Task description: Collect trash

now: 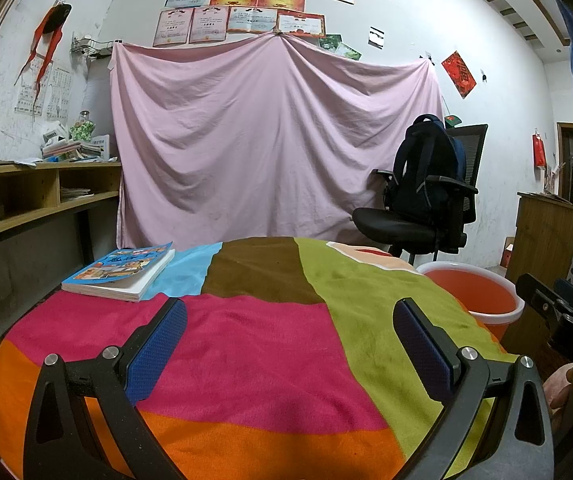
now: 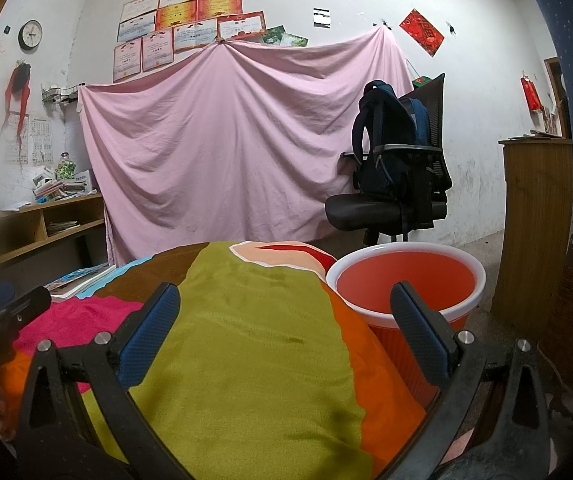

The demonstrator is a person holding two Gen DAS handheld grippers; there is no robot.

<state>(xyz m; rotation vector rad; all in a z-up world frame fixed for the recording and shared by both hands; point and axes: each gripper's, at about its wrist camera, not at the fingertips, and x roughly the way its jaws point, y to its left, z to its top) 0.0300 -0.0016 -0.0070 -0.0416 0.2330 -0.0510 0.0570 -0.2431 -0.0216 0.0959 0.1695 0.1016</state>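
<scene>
Clearly no trash between or ahead of either pair of jaws: left gripper and right gripper spread wide, empty, above the cloth. Bin just past the right jaw. Risk: snagging cloth or grabbing the book beyond the left jaw, mistaking it for trash.

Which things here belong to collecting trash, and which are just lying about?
Belongs to the job:
- round orange plastic bin with white rim, no trash visible inside
- left gripper, open
- right gripper, open

Just lying about:
- blue-covered paperback book
- dark blue backpack
- black mesh office chair
- multicoloured patchwork blanket
</scene>
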